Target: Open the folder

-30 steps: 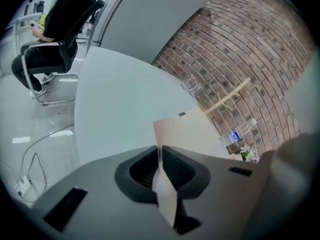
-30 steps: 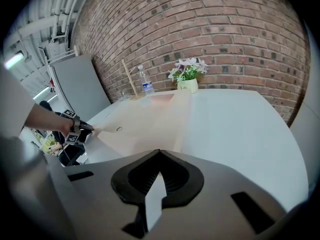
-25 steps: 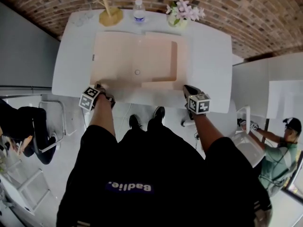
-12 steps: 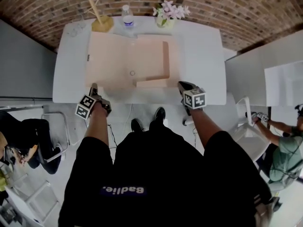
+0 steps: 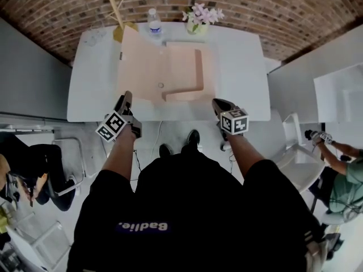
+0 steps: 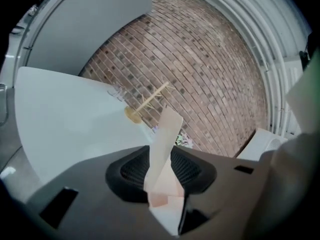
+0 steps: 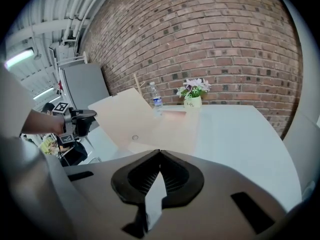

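A peach paper folder (image 5: 181, 67) lies on the white table (image 5: 241, 61). Its left cover (image 5: 139, 61) is tilted up off the table, and the right half lies flat. My left gripper (image 5: 125, 97) is at the cover's near left corner. In the left gripper view the cover (image 6: 164, 134) runs edge-on between the jaws of my left gripper (image 6: 161, 166). The jaws have just been opening and stand apart around the thin sheet. My right gripper (image 5: 219, 103) hangs shut and empty over the table's near edge, right of the folder (image 7: 150, 116), with my left gripper (image 7: 82, 116) at that view's left.
A water bottle (image 5: 153, 20), a vase of flowers (image 5: 201, 17) and a wooden stand (image 5: 116, 7) line the table's far edge by the brick wall. A chair (image 5: 65, 166) stands at the left. A person (image 5: 346, 174) is at the right.
My left gripper has risen and lifted the folder's left cover off the table, so it now tilts up and hides part of the wooden stand. My right gripper has risen a little.
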### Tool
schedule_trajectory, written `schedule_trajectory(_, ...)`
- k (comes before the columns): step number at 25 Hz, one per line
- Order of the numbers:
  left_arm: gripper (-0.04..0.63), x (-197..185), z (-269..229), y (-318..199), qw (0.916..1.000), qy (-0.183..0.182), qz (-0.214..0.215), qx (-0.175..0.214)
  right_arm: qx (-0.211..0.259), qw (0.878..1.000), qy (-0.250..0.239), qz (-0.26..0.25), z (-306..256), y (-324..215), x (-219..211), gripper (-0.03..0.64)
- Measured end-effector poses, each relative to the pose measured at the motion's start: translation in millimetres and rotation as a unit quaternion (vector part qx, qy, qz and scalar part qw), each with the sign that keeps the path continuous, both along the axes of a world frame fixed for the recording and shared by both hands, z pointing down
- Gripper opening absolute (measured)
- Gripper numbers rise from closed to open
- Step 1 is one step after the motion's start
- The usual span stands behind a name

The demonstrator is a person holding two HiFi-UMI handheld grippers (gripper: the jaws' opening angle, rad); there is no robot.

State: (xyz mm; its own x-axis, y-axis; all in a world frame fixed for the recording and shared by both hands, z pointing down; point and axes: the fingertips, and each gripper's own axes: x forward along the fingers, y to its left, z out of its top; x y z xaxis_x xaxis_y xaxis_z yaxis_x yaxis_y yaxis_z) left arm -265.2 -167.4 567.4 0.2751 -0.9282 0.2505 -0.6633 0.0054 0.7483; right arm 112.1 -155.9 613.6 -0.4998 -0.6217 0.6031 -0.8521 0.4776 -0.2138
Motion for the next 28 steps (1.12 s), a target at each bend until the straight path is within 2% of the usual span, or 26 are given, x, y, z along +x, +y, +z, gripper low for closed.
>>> schedule_trajectory(5,0.132,38.5,-41.4,6.0,0.9966,-0.020,0.063,0.049,0.029,0.999,-0.013,-0.005,-30.1,11.6,-10.6,0.028)
schedule_trajectory(9,0.130,61.0,-78.5,19.6,0.9863,-0.072,0.114,0.095,0.049,0.998,-0.033,-0.011,-55.7,23.8,-23.8,0.028)
schedule_trajectory(12,0.121,79.0,-102.5,35.3,0.9776,-0.089,0.145,0.124,0.068,0.996,-0.056,-0.016,-81.0,34.2,-35.9,0.028)
schedule_trajectory(19,0.072,122.8,-153.8,68.0,0.9544,-0.093,0.217,0.182,0.112,0.987,-0.111,-0.038,-138.9,57.7,-63.6,0.028)
schedule_trajectory(24,0.035,143.9,-183.8,82.6,0.9416,-0.087,0.247,0.212,0.142,0.979,-0.133,-0.056,-179.2,68.7,-75.7,0.028)
schedule_trajectory(28,0.017,161.2,-202.1,93.7,0.9280,-0.095,0.272,0.236,0.159,0.974,-0.146,-0.072,-207.2,78.0,-85.1,0.028)
